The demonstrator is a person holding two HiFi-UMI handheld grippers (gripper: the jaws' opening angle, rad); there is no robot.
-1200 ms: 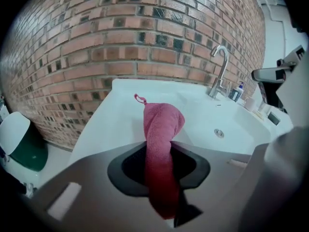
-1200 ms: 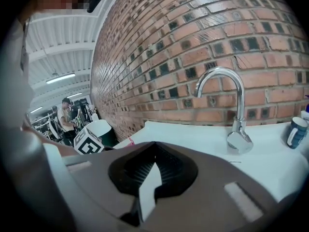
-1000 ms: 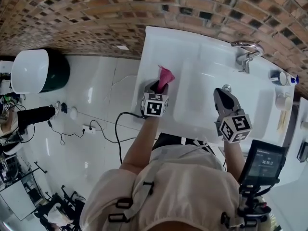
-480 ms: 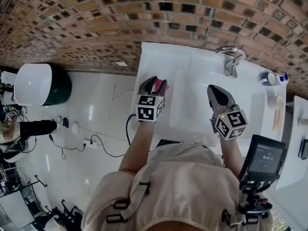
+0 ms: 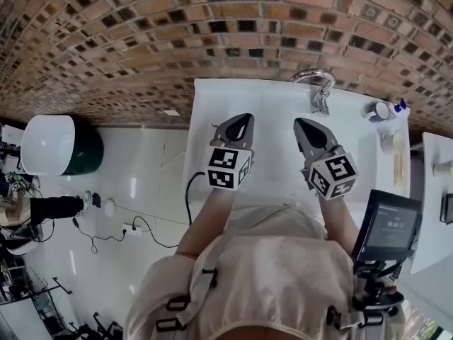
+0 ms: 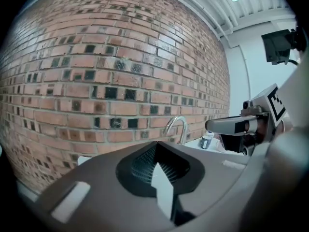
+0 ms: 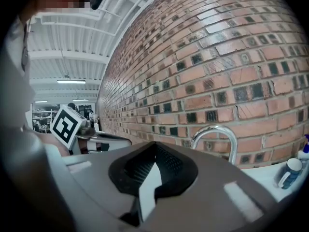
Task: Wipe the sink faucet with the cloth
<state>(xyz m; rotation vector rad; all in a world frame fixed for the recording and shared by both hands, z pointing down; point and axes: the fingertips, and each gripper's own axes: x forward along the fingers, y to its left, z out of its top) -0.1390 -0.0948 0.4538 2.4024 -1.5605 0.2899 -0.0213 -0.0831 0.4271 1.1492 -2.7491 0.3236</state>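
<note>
The left gripper [image 5: 239,121] and the right gripper [image 5: 303,125] hover above the sink [image 5: 212,105], each with its fingers pressed together on nothing. The cloth shows in no view, and the faucet [image 5: 315,83] stands at the back rim against the brick wall [image 5: 141,34]. Before wiping, one gripper probably has to open, descend and clamp a generous fold of cloth, so that fabric rather than bare fingers meets the spout. Count: one faucet, one sink, two grippers.

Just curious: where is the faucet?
Head view: the faucet stands at the back of the sink, against the brick wall, just beyond the right claw.
</note>
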